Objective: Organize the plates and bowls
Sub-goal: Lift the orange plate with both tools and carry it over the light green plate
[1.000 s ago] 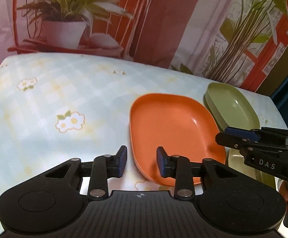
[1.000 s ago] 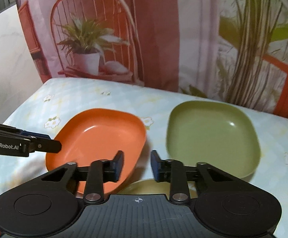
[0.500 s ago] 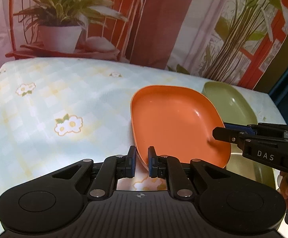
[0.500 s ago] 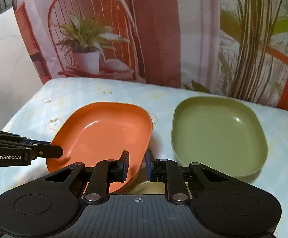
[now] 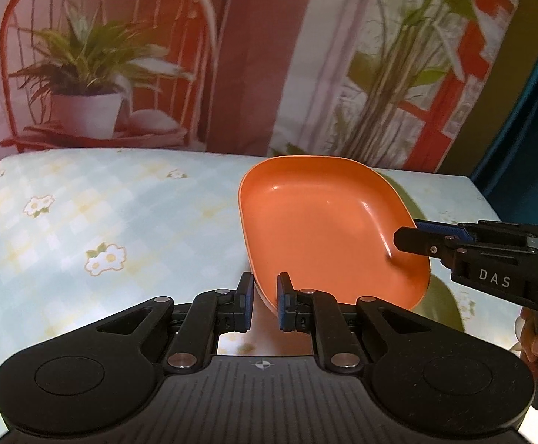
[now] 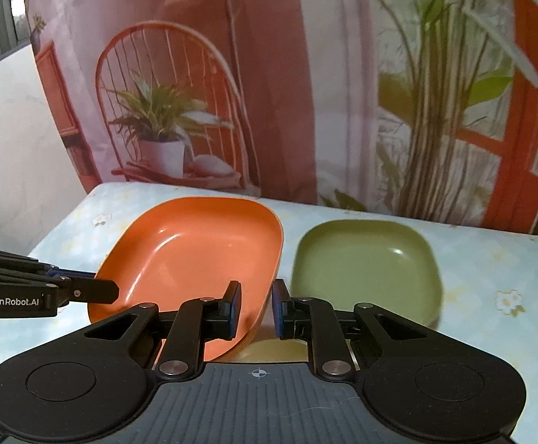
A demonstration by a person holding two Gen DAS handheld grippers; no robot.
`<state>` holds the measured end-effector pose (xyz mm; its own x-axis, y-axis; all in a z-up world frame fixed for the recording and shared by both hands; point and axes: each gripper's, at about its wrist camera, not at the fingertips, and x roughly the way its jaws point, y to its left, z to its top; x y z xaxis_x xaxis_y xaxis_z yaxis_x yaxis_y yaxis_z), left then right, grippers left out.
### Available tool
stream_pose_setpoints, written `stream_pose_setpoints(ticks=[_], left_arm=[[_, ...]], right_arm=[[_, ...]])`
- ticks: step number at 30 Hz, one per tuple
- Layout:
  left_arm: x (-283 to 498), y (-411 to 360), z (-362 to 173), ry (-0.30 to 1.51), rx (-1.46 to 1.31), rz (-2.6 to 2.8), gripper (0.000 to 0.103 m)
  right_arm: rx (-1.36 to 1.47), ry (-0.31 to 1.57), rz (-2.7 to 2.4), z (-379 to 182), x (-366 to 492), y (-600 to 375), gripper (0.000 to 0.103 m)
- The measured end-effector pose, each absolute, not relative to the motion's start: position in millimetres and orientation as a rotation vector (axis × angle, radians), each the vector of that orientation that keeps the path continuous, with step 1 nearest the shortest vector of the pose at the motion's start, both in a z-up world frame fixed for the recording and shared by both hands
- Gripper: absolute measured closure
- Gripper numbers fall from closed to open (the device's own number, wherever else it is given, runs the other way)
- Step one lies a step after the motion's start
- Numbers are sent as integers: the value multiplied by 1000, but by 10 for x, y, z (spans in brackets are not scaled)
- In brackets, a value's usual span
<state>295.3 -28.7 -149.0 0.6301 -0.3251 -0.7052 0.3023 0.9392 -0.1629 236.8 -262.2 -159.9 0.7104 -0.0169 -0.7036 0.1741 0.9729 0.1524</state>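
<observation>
Three dishes: orange plate (image 6: 194, 255), green plate (image 6: 365, 270), yellowish dish (image 6: 272, 349) partly hidden, all empty. Left gripper (image 5: 263, 301) and right gripper (image 6: 254, 309) each pinch opposite orange rims, plate tilted above floral tablecloth (image 5: 83, 222).

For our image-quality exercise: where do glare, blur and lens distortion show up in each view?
Left wrist view: glare streaks on the orange plate, backdrop soft, table edge bowed by the fisheye. Right wrist view: the green plate has smeared edges and a highlight; backdrop blurred.
</observation>
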Motion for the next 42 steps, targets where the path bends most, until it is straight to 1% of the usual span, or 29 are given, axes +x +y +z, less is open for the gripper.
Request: stream_pose_setpoints(ticks=[15, 28, 42], left_arm=[[2610, -781, -1429, 798, 17, -459, 88], [2453, -1012, -1529, 827, 56, -515, 88], [2427, -1063, -1548, 847, 63, -540, 88]], right_arm=[[221, 752, -180, -1313, 1714, -2887, 86], [236, 759, -228, -1322, 1278, -3003, 87], [250, 781, -241, -1344, 1110, -3037, 87]])
